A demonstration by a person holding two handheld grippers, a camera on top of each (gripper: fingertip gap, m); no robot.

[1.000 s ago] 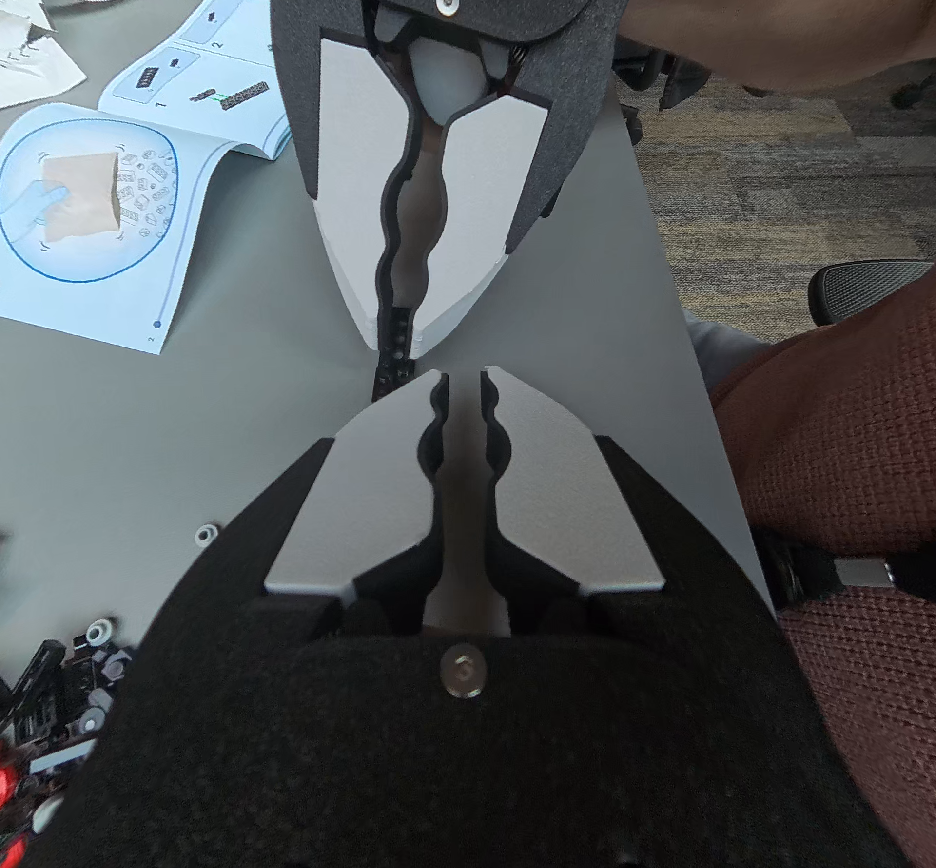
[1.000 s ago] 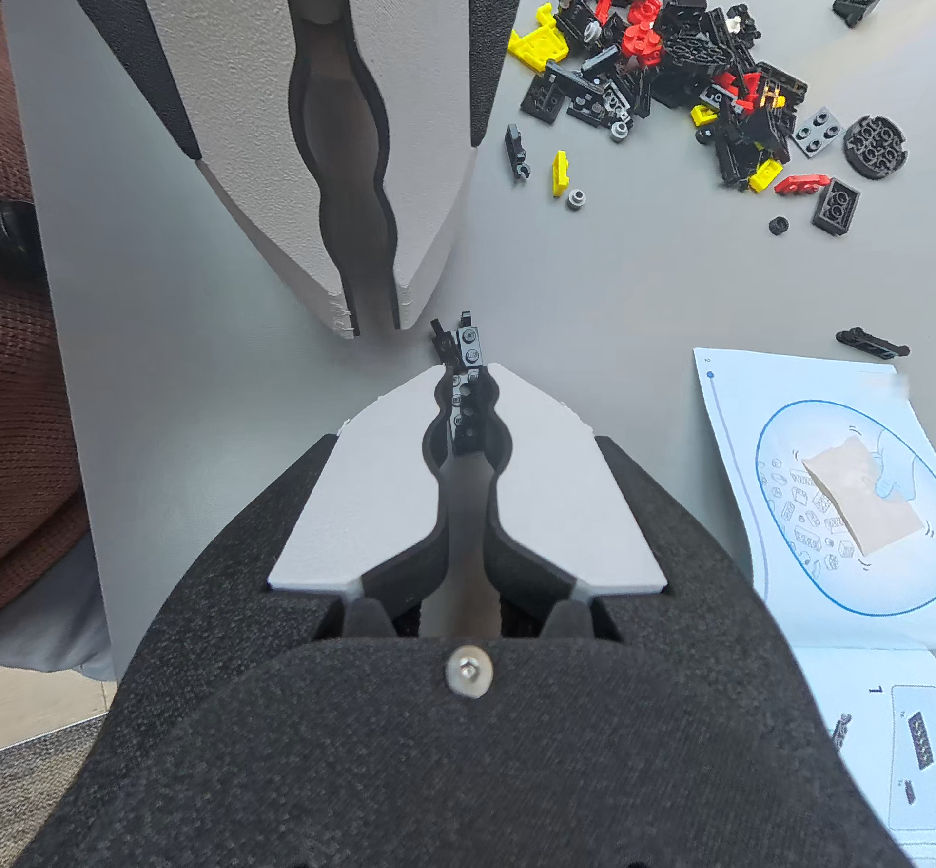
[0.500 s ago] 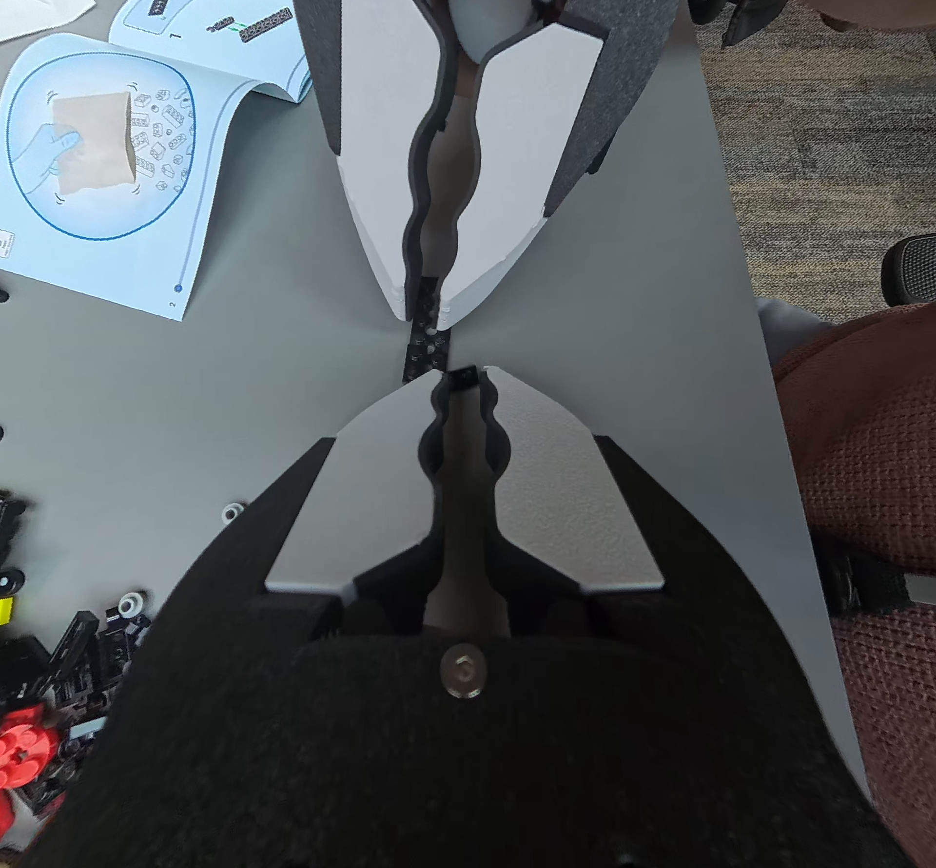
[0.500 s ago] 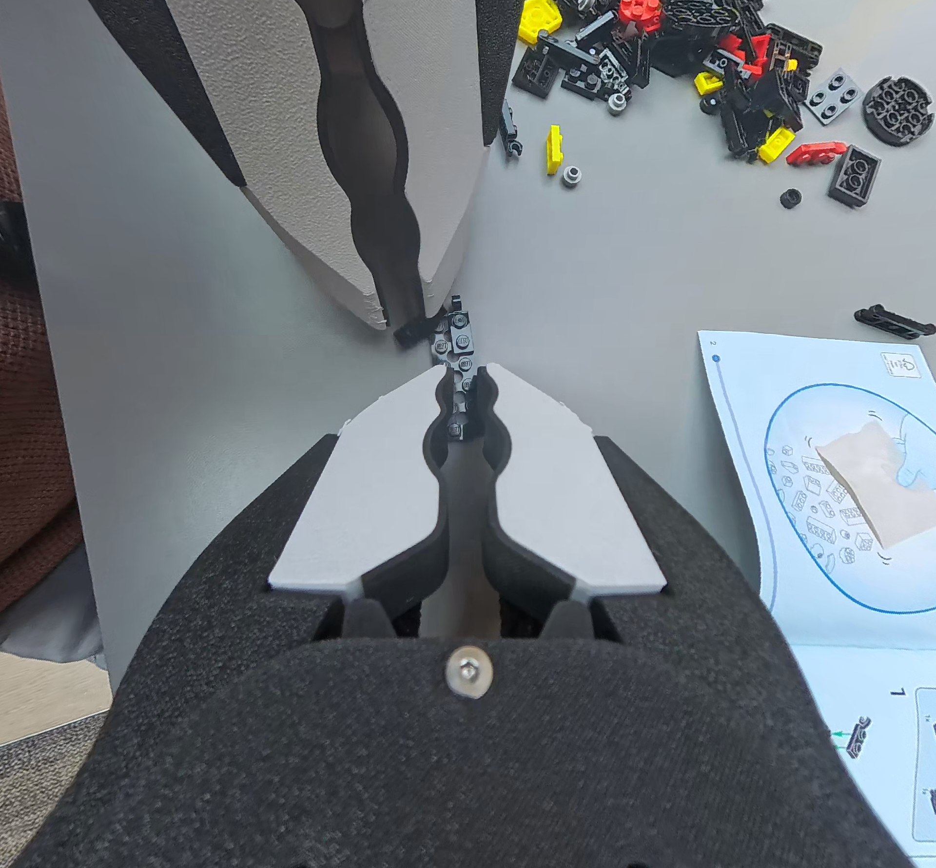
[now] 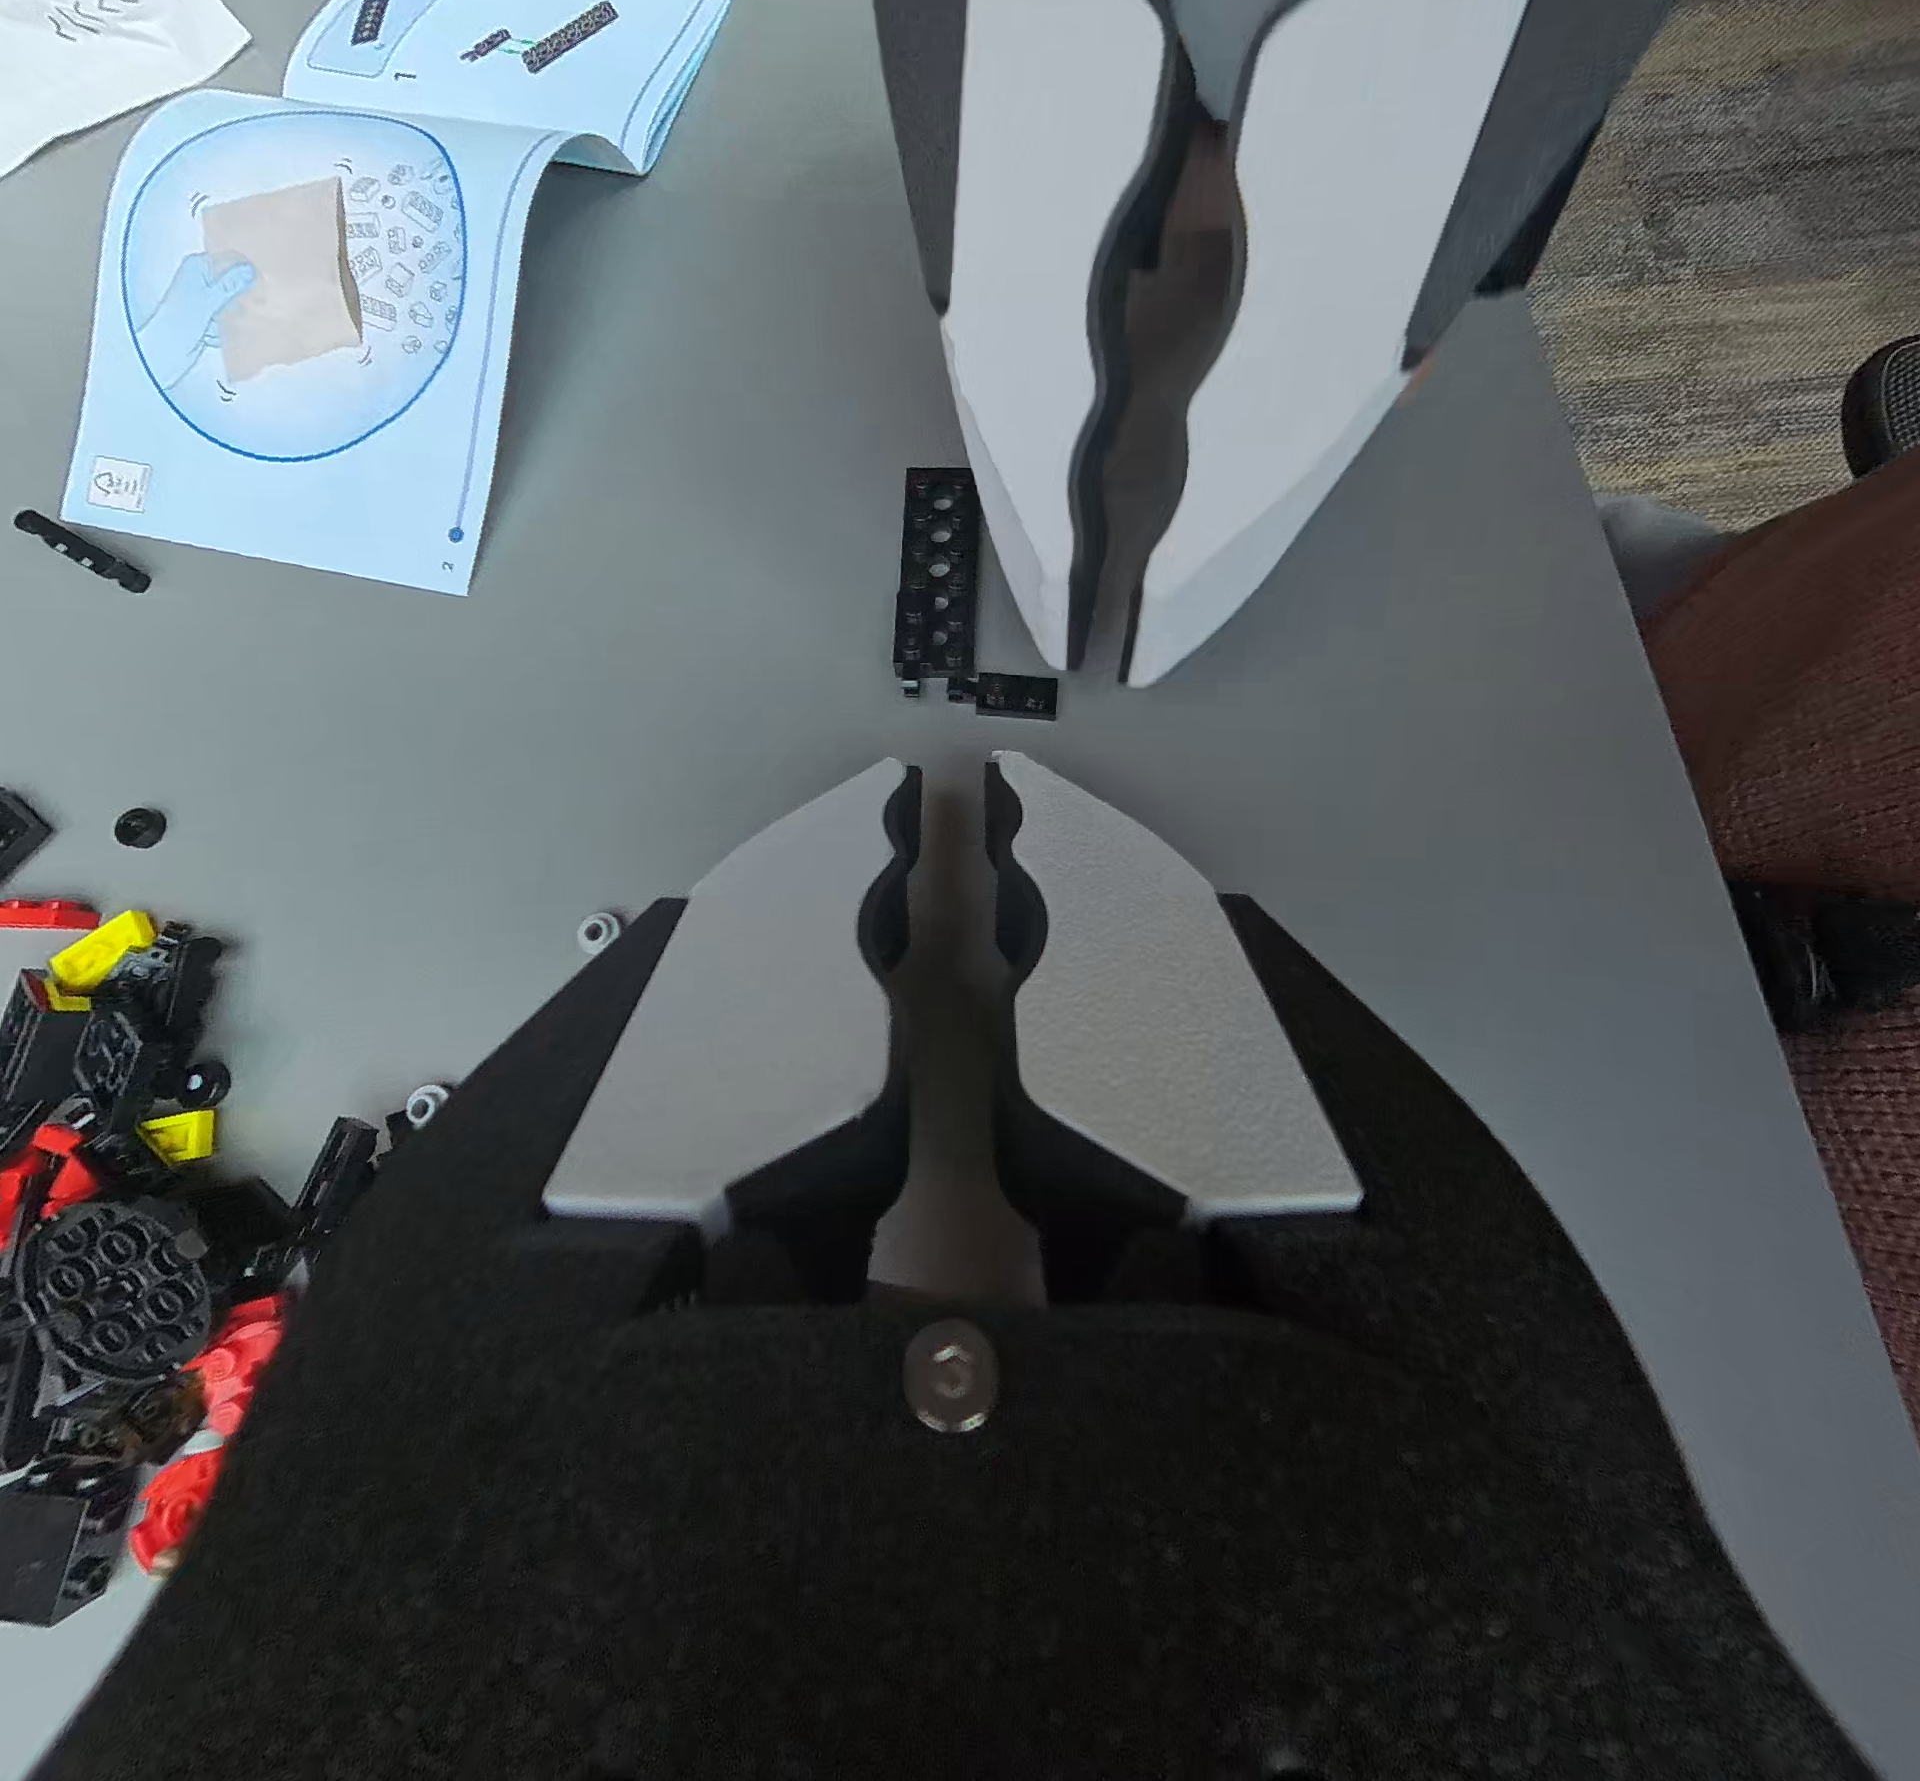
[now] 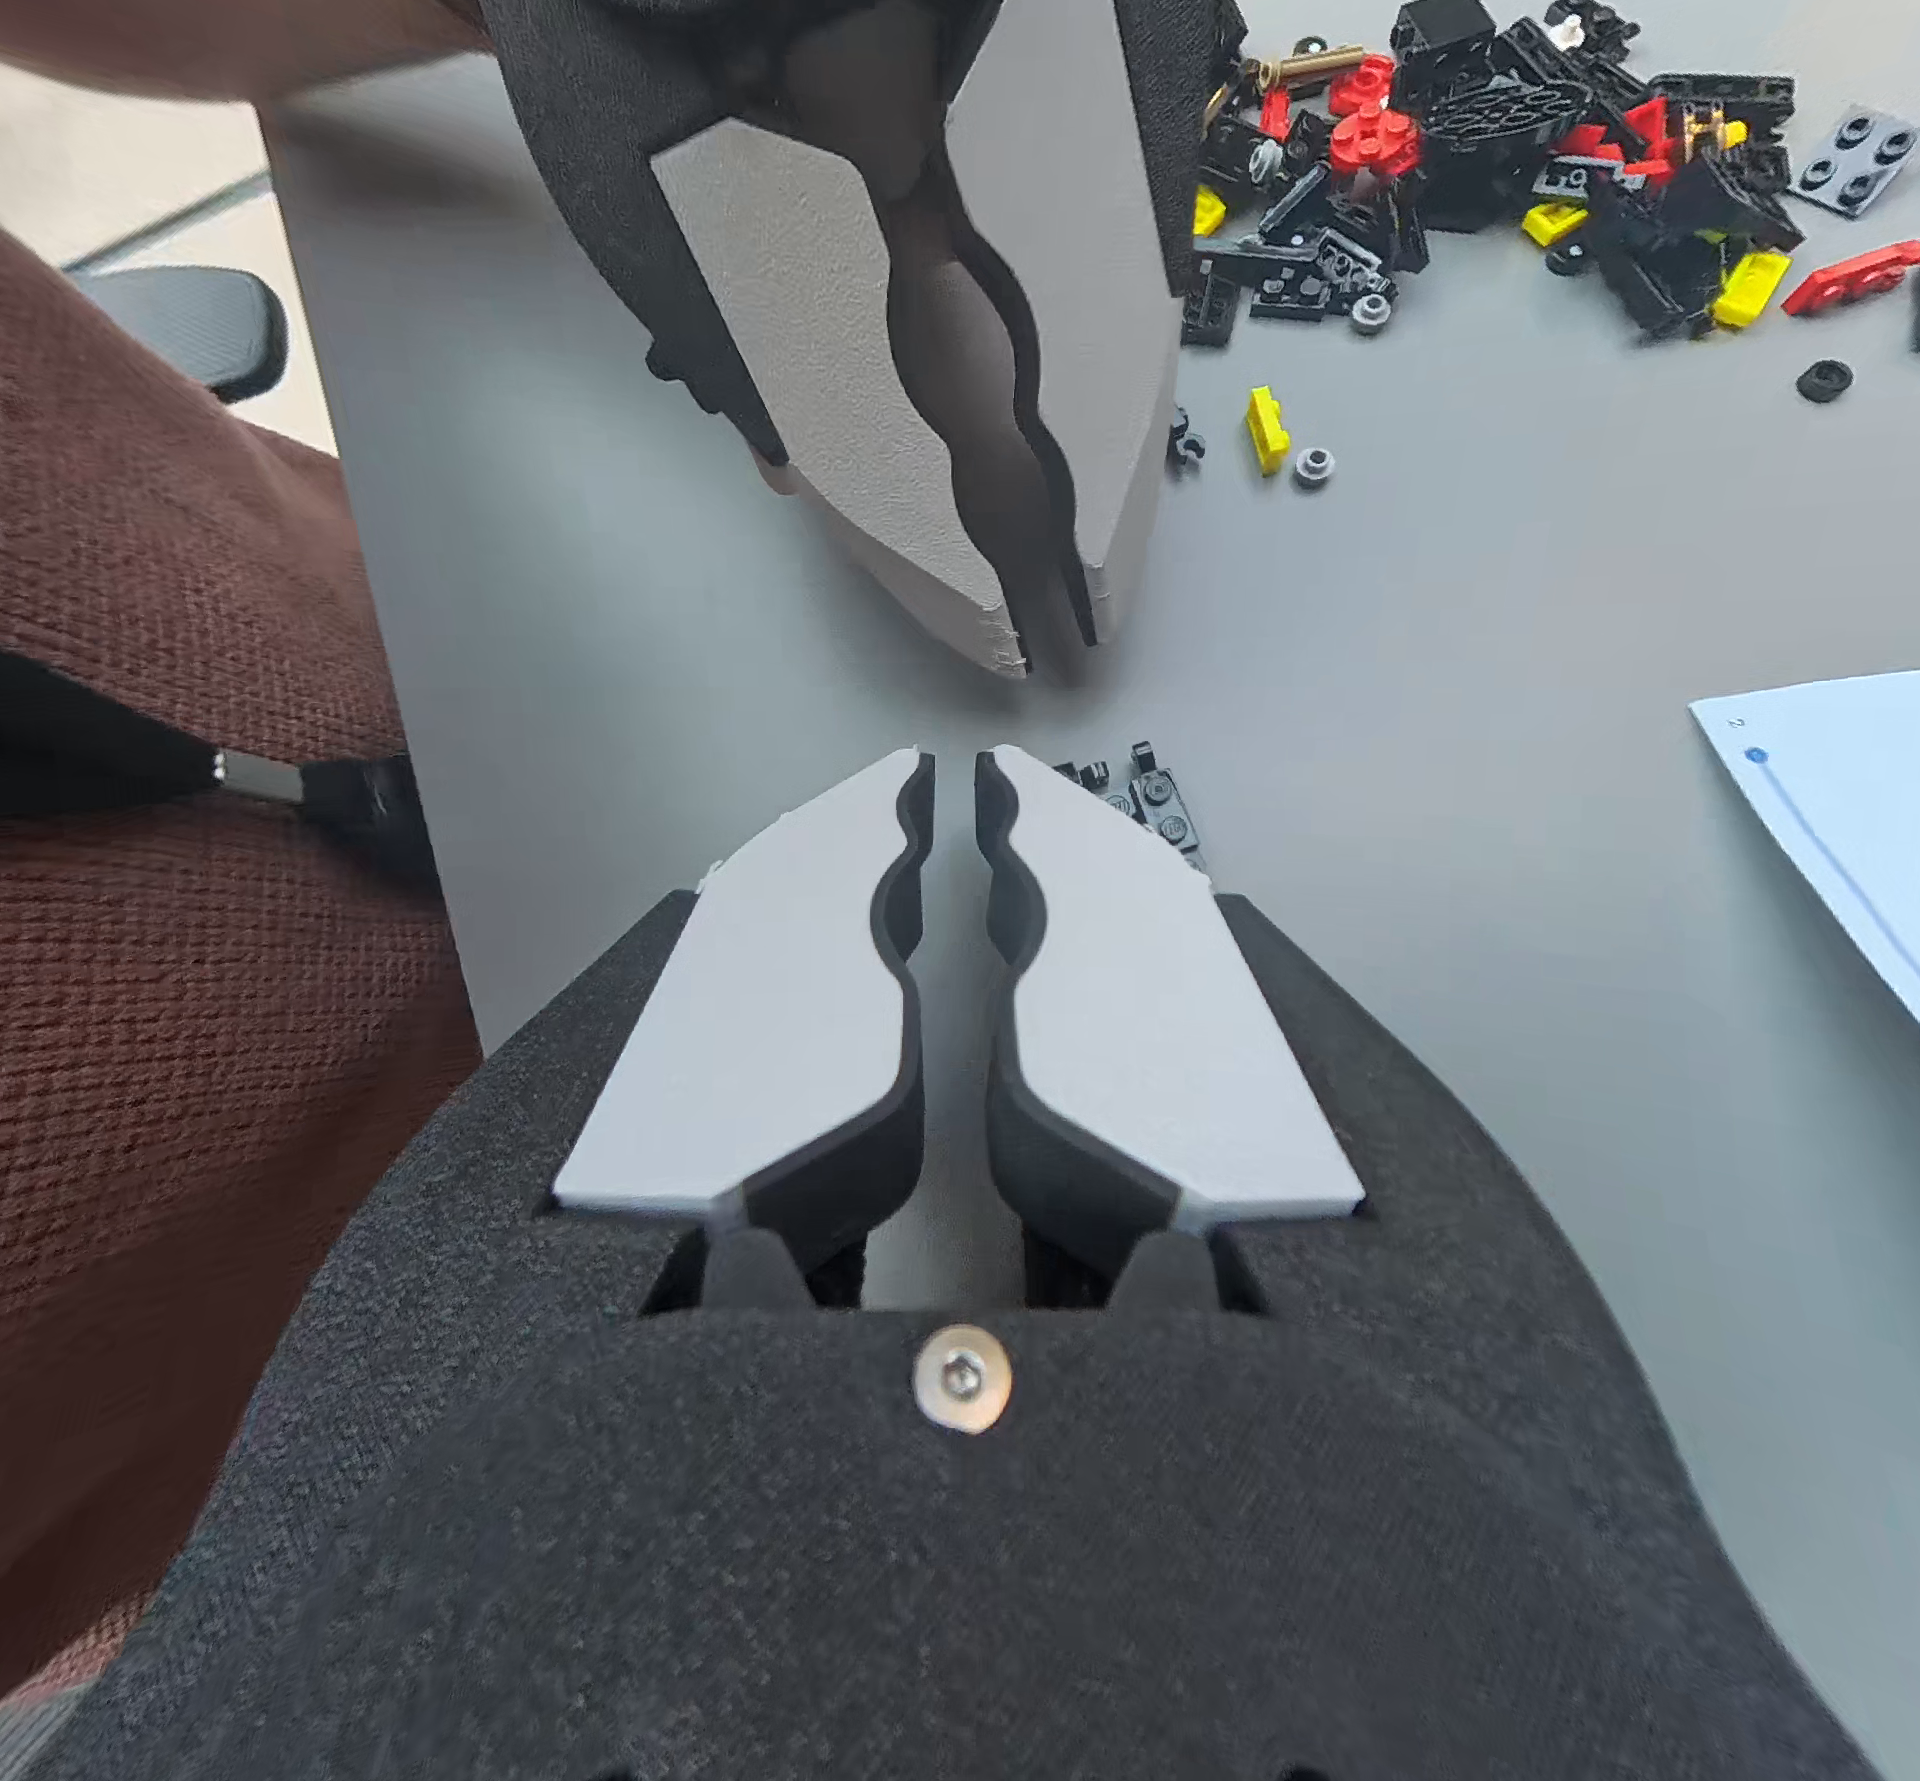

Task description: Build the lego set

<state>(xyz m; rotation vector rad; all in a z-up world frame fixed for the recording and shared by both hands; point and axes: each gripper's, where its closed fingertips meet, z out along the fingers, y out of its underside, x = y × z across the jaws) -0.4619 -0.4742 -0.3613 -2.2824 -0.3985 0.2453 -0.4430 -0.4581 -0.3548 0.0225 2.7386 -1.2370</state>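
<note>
A long black Lego plate with holes (image 5: 938, 568) lies flat on the grey table, with a small black piece (image 5: 1016, 694) at its near end. My left gripper (image 5: 951, 765) is just short of them, jaws a narrow gap apart and empty. My right gripper (image 5: 1099, 673) points at it from the far side, tips beside the plate. In the right wrist view my right gripper (image 6: 954, 757) is narrowly open and empty. The plate (image 6: 1166, 801) shows partly behind its right finger. The left gripper (image 6: 1055, 656) hangs just beyond.
A pile of black, red and yellow Lego pieces (image 6: 1507, 173) lies on the table, also in the left wrist view (image 5: 114, 1212). An open instruction booklet (image 5: 301, 297) and a loose black piece (image 5: 83, 552) lie nearby. The table edge (image 5: 1662, 692) and a person's maroon sleeve (image 6: 187, 796) are close. From either gripper's tips it is about 20 cm to the loose black piece (image 5: 83, 552).
The right gripper held the black plate up against the left gripper's tips. Now the plate and the small piece lie on the table, and both grippers have drawn apart, empty.
</note>
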